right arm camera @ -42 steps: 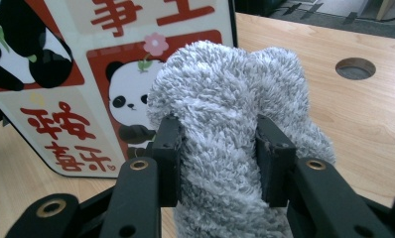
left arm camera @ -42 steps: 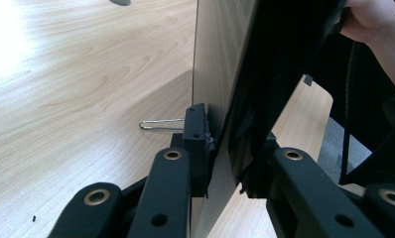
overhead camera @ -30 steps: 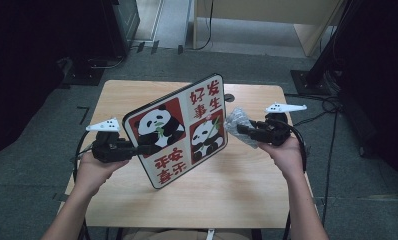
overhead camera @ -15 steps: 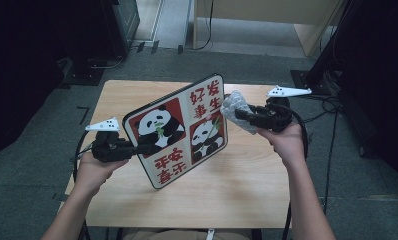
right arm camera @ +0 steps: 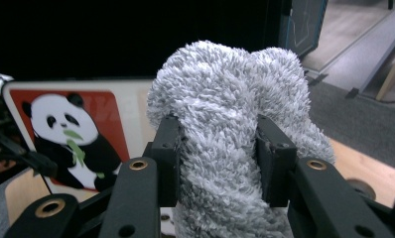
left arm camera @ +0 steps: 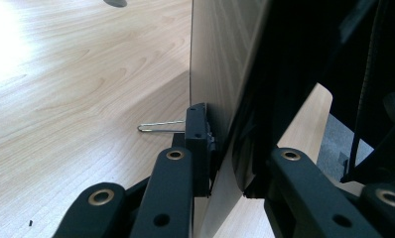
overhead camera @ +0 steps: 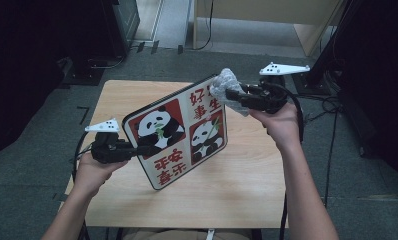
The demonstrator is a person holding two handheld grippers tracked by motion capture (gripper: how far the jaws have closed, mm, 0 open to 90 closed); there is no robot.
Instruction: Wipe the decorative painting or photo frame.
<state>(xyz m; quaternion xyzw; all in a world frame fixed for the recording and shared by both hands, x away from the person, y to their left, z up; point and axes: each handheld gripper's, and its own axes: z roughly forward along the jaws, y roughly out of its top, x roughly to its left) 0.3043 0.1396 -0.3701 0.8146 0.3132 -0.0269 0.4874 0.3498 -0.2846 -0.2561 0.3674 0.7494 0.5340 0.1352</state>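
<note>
I am holding a panda-printed board (overhead camera: 179, 135) tilted above the middle of the wooden surface (overhead camera: 247, 185), its lower corner hanging toward the near edge and its upper corner lifted toward the far right corner. My left hand-held gripper (overhead camera: 137, 149) is clenching the board's left edge; in the left gripper view the black jaws are pinching the thin panel (left arm camera: 220, 59) edge-on, with the pale wood of the surface (left arm camera: 61, 89) lying below it and a thin wire clip (left arm camera: 161, 127) sticking out beside the pad. My right hand-held gripper (overhead camera: 232, 95) is grasping a wad of fluffy grey cloth (overhead camera: 223, 86) and pressing it against the board's upper right corner, over the far right part of the surface. In the right gripper view the two pads are squeezing the cloth (right arm camera: 225, 99) on both sides, so that it is bulging above them, and the board (right arm camera: 61, 129) with its red panel and bamboo-chewing panda is standing just behind it to the left. Both of my forearms are reaching in from the near edge, the left hand (overhead camera: 89, 172) low beside the near left corner, the right hand (overhead camera: 282, 122) raised higher.
</note>
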